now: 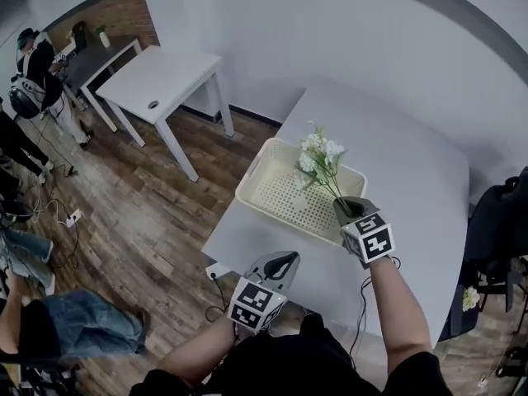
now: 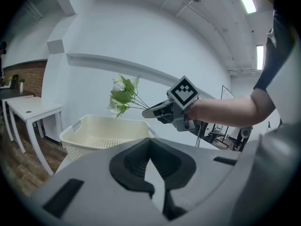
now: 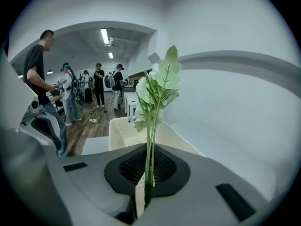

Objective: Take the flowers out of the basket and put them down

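Spray of white flowers, green stems clamped between the closed jaws of the right gripper, held above the cream perforated basket at the grey table's left edge; left gripper, jaws together, empty, at the near edge.

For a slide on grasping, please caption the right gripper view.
Right gripper shut on the flowers by their green stems, cream basket beyond.

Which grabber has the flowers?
The right gripper: the stems of the flowers are pinched between its jaws. The left gripper holds nothing.
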A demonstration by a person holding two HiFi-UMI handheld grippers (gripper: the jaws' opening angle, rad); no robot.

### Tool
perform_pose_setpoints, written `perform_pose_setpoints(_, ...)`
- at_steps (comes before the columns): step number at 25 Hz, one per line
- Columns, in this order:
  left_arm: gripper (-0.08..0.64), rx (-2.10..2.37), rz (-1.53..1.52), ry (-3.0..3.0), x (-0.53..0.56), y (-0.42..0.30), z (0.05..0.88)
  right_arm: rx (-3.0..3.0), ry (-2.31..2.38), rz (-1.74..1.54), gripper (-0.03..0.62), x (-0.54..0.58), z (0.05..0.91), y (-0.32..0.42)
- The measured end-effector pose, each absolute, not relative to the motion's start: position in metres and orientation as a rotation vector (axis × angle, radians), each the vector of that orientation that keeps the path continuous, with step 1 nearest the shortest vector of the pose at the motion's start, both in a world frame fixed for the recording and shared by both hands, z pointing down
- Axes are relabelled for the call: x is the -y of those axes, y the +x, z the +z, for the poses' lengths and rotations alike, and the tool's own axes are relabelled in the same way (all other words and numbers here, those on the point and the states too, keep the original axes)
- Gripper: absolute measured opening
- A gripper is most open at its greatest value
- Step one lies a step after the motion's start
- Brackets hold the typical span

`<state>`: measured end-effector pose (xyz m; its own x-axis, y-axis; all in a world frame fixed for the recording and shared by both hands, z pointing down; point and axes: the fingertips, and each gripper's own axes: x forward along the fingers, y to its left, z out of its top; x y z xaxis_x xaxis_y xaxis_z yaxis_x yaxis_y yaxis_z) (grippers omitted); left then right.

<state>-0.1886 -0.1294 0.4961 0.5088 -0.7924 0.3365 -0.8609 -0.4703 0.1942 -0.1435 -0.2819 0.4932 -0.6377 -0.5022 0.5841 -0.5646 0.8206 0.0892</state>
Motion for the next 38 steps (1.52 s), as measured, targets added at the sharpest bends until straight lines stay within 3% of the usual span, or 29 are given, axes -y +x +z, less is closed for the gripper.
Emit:
perform_pose_setpoints(18,0.006,1.115,0.328,2.634,0.088,-0.160,0.482,2.417,1.414,0.385,0.020,0.219,0.454,-0.024)
perform_pose_setpoints(38,0.006,0.866,0.381,2.686,0.091,-0.027,0.493,2.207,1.764,0.631,0.020,0.186,0.507,0.155)
